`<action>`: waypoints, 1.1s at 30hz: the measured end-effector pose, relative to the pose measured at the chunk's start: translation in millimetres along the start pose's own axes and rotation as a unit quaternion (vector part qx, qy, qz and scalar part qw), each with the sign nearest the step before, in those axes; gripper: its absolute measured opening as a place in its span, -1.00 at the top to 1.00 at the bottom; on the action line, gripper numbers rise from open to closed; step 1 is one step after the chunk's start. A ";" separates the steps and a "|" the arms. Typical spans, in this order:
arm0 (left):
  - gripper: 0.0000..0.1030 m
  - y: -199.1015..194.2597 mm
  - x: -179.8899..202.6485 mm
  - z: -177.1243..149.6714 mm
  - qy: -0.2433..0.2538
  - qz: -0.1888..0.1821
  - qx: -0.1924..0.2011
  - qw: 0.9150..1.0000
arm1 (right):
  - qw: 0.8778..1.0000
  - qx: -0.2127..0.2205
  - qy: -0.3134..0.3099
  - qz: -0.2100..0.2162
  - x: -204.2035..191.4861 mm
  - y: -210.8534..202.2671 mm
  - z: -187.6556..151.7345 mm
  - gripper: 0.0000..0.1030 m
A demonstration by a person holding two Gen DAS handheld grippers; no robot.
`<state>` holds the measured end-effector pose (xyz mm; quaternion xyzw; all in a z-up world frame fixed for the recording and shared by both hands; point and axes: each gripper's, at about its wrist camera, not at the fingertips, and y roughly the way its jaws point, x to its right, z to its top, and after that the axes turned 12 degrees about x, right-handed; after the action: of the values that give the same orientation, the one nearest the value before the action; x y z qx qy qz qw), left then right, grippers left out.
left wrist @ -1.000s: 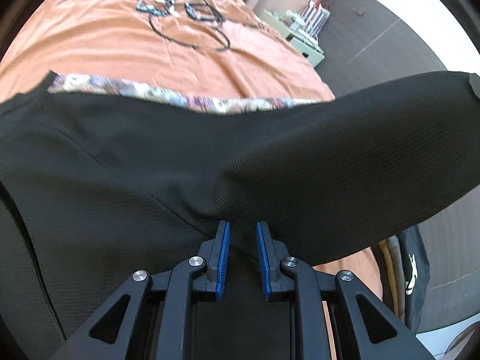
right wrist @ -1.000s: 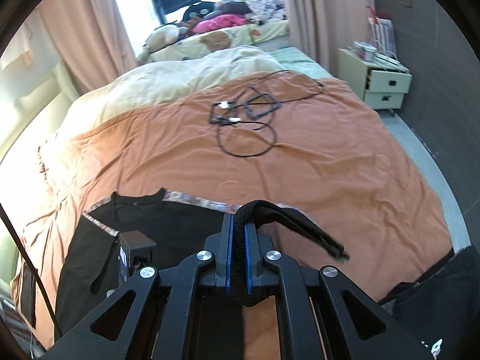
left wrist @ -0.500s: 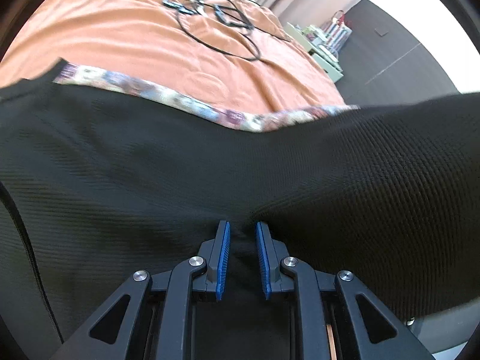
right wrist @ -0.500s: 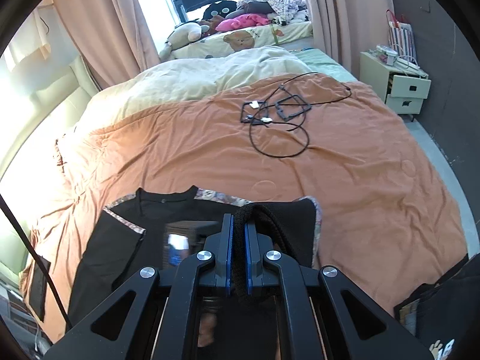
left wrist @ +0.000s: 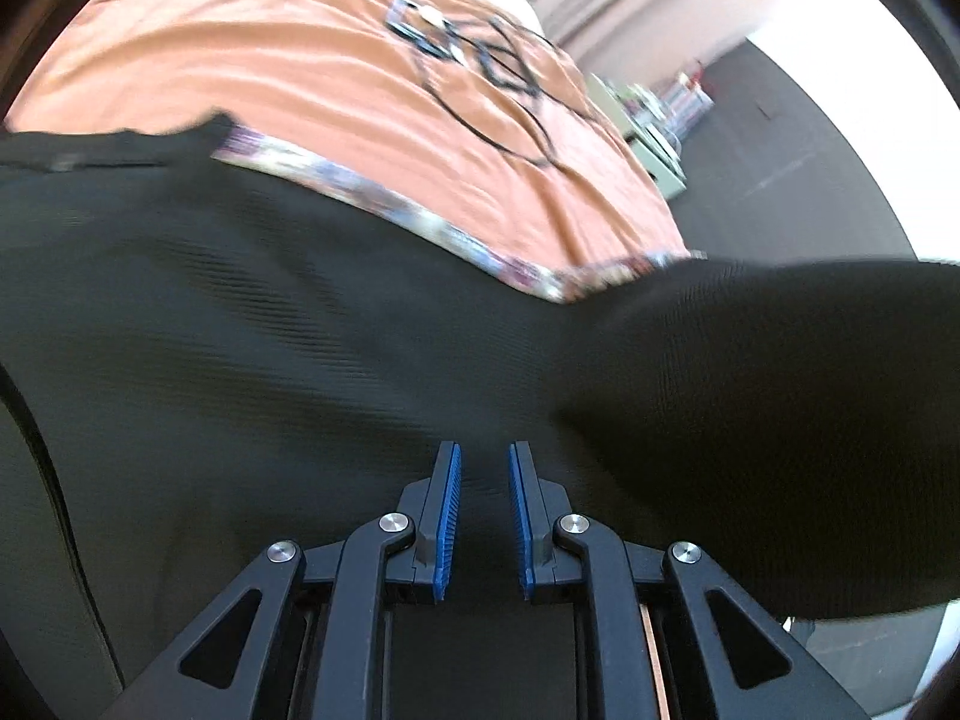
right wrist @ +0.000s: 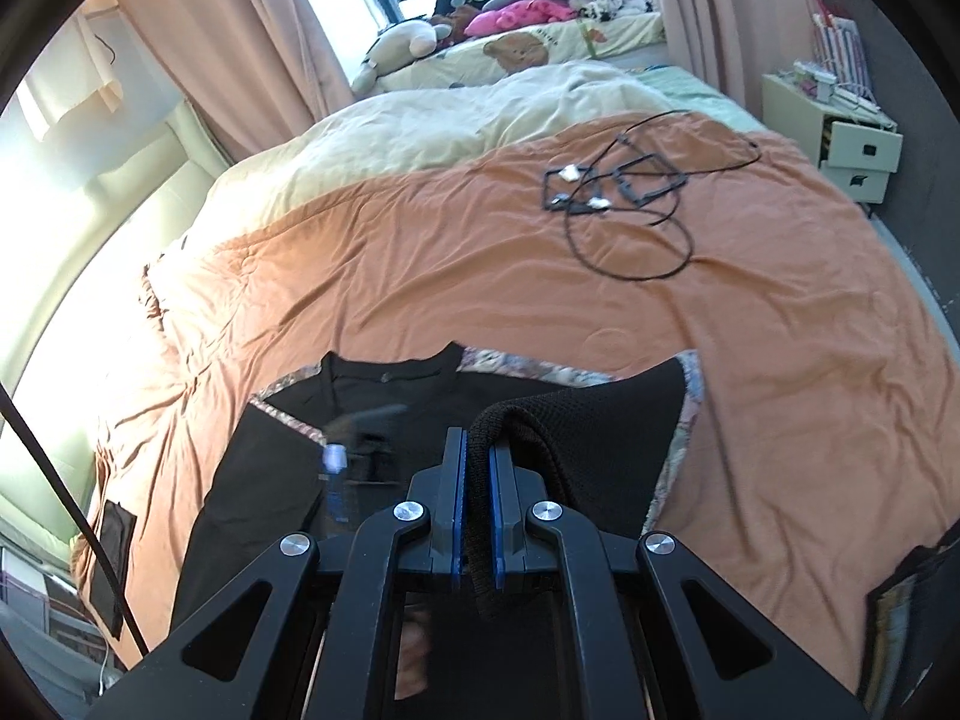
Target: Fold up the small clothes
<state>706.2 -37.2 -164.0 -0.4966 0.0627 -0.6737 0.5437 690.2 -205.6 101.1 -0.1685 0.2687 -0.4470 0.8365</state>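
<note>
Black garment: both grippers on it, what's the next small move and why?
Probably carry the right gripper forward and lower its pinched edge onto the black garment near the collar. That edge is lifted, arching over the body lying flat on the orange bedspread. The left gripper has fabric between its blue pads, which show a gap.

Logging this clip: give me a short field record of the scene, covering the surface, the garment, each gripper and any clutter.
surface: bed with orange blanket
garment: black shirt with patterned trim, lying on the blanket, right edge lifted
right gripper: shut on a bunched fold of the shirt
left gripper: jaws parted, black fabric between and ahead of them; grip cannot be confirmed
clutter: black cables farther up the blanket
background: cream duvet, nightstand
</note>
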 end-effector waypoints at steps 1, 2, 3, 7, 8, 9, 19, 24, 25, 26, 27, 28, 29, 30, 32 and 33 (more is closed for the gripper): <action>0.69 -8.1 -4.9 1.4 -0.001 0.005 0.003 1.000 | 1.000 -0.005 0.005 0.005 -0.4 5.6 -1.8 0.94; 0.69 -21.9 -12.6 2.2 -0.002 0.015 0.008 1.000 | 1.000 -0.010 0.010 0.010 -0.4 11.0 -3.0 0.94; 0.69 -32.9 -18.6 2.0 -0.003 0.023 0.012 1.000 | 1.000 -0.015 0.015 0.016 0.0 17.3 -5.2 0.94; 0.69 -71.3 -40.0 0.8 -0.008 0.052 0.024 0.998 | 0.998 -0.037 0.029 0.037 -4.3 42.6 -17.6 0.94; 0.69 -85.2 -47.5 0.6 -0.011 0.062 0.029 0.998 | 0.998 -0.044 0.030 0.044 -7.3 50.3 -23.5 0.94; 0.69 -95.4 -53.7 -0.1 -0.014 0.069 0.033 0.997 | 0.997 -0.050 0.032 0.048 -10.2 57.4 -28.1 0.94; 0.68 -172.0 -98.0 -5.7 -0.025 0.124 0.051 0.991 | 0.992 -0.114 0.041 0.018 -36.9 118.5 -80.1 0.91; 0.13 -199.9 -109.0 -2.4 -0.027 0.145 0.059 0.987 | 0.991 -0.120 0.065 0.009 -43.8 124.9 -87.0 -0.33; -0.09 -202.7 -109.6 -2.4 -0.027 0.147 0.061 0.987 | 0.992 -0.109 0.065 0.007 -44.5 120.1 -86.6 -0.55; -0.17 -207.0 -109.0 -1.9 -0.026 0.148 0.065 0.986 | 0.993 -0.095 0.071 0.007 -44.5 114.1 -85.0 -0.64; -0.22 -209.4 -108.1 -1.3 -0.023 0.149 0.068 0.986 | 0.993 -0.086 0.080 0.010 -43.2 107.4 -87.5 -0.64; -0.23 -210.9 -108.3 -0.8 -0.021 0.148 0.068 0.986 | 0.993 -0.077 0.090 0.012 -40.4 101.6 -88.6 -0.64; -0.23 -212.9 -108.6 -0.2 -0.020 0.149 0.067 0.986 | 0.993 -0.065 0.102 0.010 -35.8 94.9 -91.2 -0.64; -0.23 -213.9 -107.8 1.0 -0.018 0.150 0.065 0.986 | 0.992 -0.050 0.117 0.004 -27.7 85.7 -93.0 -0.64; -0.23 -213.2 -105.2 3.9 -0.014 0.151 0.065 0.986 | 0.989 -0.024 0.144 -0.004 -13.3 71.0 -99.0 -0.64; -0.23 -213.1 -102.9 5.3 -0.010 0.152 0.065 0.986 | 0.988 -0.010 0.155 -0.014 -4.9 63.7 -102.9 -0.64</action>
<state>558.6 132.4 -90.1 -0.4518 0.0884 -0.5805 0.6716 668.1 -171.2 -12.9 -0.1092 0.3971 -0.4765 0.7767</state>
